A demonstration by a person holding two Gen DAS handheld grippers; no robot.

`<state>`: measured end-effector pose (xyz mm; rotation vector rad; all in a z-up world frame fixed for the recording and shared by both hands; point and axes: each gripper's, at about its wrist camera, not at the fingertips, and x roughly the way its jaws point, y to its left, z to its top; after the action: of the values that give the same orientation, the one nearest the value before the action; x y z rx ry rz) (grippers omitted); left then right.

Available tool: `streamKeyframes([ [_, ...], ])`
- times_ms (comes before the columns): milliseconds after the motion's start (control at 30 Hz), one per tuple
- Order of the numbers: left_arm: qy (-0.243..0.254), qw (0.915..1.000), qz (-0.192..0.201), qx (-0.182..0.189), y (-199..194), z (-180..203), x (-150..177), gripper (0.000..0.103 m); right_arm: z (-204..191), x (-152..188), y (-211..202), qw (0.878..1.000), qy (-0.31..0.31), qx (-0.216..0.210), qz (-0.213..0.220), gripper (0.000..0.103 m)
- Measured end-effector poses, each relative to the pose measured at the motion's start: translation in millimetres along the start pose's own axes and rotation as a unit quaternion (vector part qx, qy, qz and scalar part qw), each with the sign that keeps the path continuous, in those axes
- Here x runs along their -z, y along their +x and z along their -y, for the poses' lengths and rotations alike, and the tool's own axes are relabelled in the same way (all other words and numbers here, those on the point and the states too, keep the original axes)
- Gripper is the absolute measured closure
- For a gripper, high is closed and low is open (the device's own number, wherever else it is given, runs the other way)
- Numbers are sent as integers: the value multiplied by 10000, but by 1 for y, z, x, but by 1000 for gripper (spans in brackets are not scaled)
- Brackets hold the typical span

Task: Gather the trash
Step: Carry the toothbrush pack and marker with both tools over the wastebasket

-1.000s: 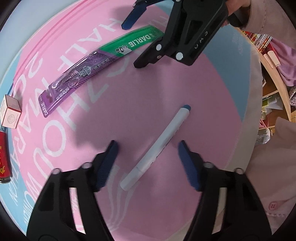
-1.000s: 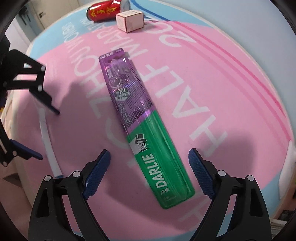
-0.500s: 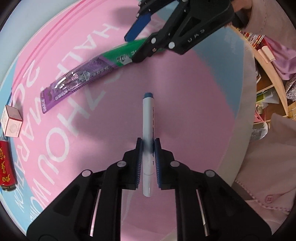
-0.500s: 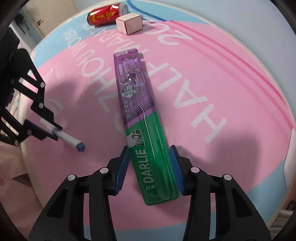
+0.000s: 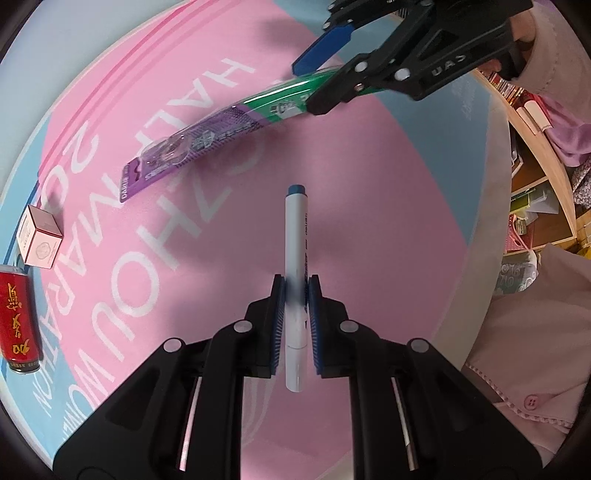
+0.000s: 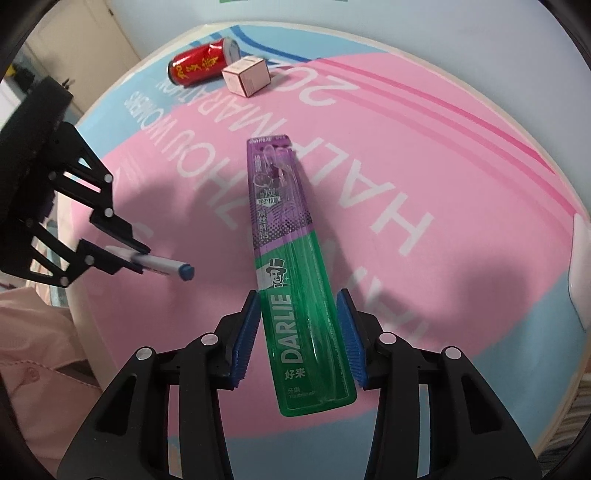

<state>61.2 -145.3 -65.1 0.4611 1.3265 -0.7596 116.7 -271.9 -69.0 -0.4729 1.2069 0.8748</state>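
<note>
A pink-and-blue printed table cover (image 5: 369, 184) is lying beneath both pairs of jaws, its white lettering (image 6: 402, 218) running ahead of them. A wooden shelf (image 5: 554, 166) is standing right of the left jaws, off the table. A cream cabinet door (image 6: 92, 33) is showing far ahead-left of the right jaws. A white object (image 6: 581, 258) is resting well to their right.

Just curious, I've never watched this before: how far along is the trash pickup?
Early. Nothing looks binned yet; no bin shows. In hand: the left gripper is shut on the pen, and the right gripper clamps the toothbrush pack. Left: the can and small box lie untouched on the table.
</note>
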Motion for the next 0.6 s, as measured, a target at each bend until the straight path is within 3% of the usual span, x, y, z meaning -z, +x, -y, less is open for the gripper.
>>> streamKeyframes([
  [233, 115, 9999, 88, 42, -1, 10, 0, 92, -6, 13, -18, 9995, 298, 62, 103, 60],
  [600, 909, 9953, 280, 197, -16, 13, 9, 92, -35, 36, -52, 9914, 1125, 581, 328, 61],
])
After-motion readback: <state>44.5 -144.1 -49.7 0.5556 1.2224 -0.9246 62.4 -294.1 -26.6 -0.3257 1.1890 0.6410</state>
